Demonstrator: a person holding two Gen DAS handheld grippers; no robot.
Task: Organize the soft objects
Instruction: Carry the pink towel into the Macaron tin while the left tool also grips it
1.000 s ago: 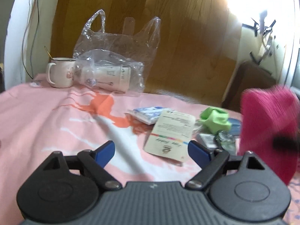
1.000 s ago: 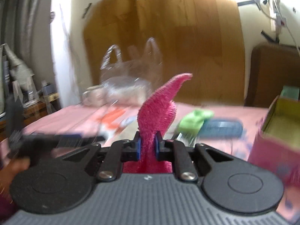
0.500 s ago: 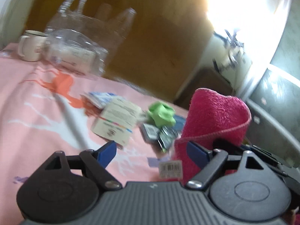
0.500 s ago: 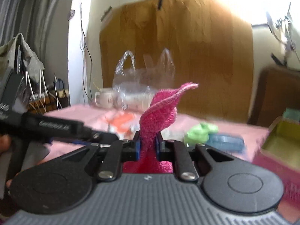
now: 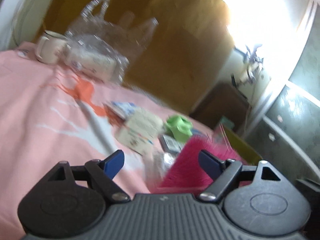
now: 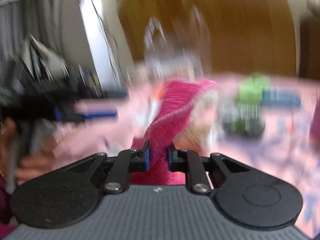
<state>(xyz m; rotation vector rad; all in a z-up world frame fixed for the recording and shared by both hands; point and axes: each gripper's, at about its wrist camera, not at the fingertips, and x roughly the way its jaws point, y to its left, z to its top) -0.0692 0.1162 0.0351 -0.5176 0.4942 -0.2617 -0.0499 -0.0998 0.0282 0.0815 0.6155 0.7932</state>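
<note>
A fuzzy magenta towel (image 6: 176, 108) stands up twisted from my right gripper (image 6: 158, 153). The blue pads still press its lower part while the jaws ease open. In the left wrist view the same towel (image 5: 186, 166) shows low, inside the gap of my left gripper (image 5: 161, 156) and close to the right finger (image 5: 208, 160). Those jaws stand wide and are closing, with no pad touching the towel that I can see. A green soft lump (image 5: 179, 127) lies on the pink bedsheet (image 5: 40, 120) beyond the towel.
A clear plastic bag (image 5: 96, 46) and a white mug (image 5: 49, 48) stand at the far left. A paper card (image 5: 140, 132) and small packets lie mid-sheet. A pink box with a yellow inside (image 5: 238, 144) sits at the right. Both views are blurred.
The right gripper has sunk with the towel, which now leans over toward the sheet. In the left view the towel has dropped lower and come in between the left fingers.
</note>
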